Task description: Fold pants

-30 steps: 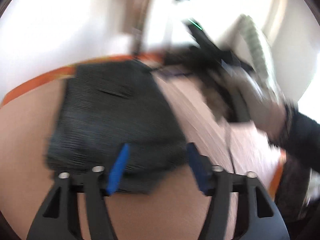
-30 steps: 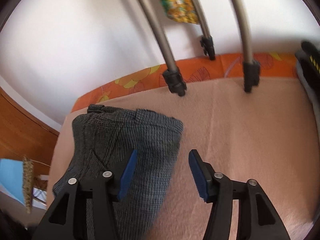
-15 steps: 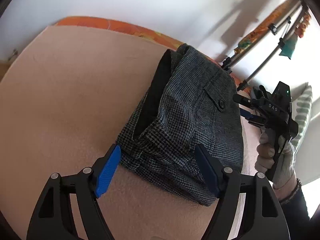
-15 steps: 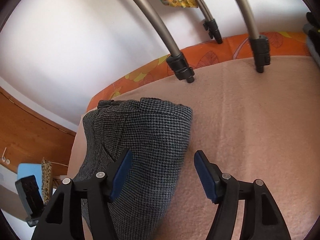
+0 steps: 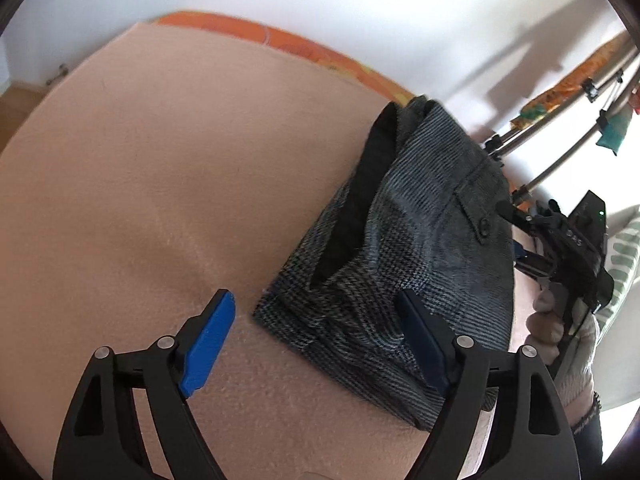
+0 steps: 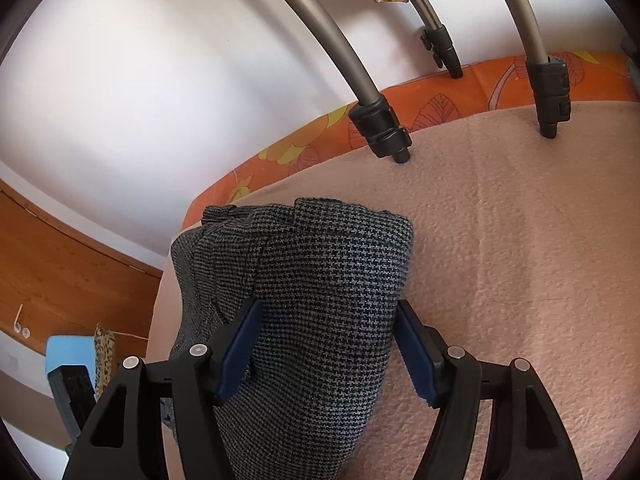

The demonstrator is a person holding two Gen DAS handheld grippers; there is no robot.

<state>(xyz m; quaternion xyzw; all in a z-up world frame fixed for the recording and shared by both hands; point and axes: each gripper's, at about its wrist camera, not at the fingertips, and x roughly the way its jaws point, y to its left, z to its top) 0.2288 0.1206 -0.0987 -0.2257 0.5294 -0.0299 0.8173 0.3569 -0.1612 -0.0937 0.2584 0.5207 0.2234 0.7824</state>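
In the left wrist view, the left hand-held gripper (image 5: 316, 344) stands wide open above a peach blanket (image 5: 160, 200), its left blue pad over bare blanket and its right pad over the near edge of the pants (image 5: 420, 248), gripping nothing. The pants lie folded into a compact grey houndstooth bundle on the right half of the blanket, dark lining showing along the left side and a buttoned pocket flap on top. Beyond the blanket's far edge runs an orange patterned sheet (image 5: 304, 46) against a white wall. Further right, the right hand-held gripper (image 5: 516, 232) reaches toward the bundle's far side, held in a gloved hand (image 5: 560, 328), with tripod legs (image 5: 560, 160) behind. In the right wrist view, the right hand-held gripper (image 6: 326, 346) is spread open with a blue pad on either side of the bundle's (image 6: 320, 300) near end, not clamping it. Three tripod legs (image 6: 380, 128) stand on the blanket (image 6: 520, 260) ahead.
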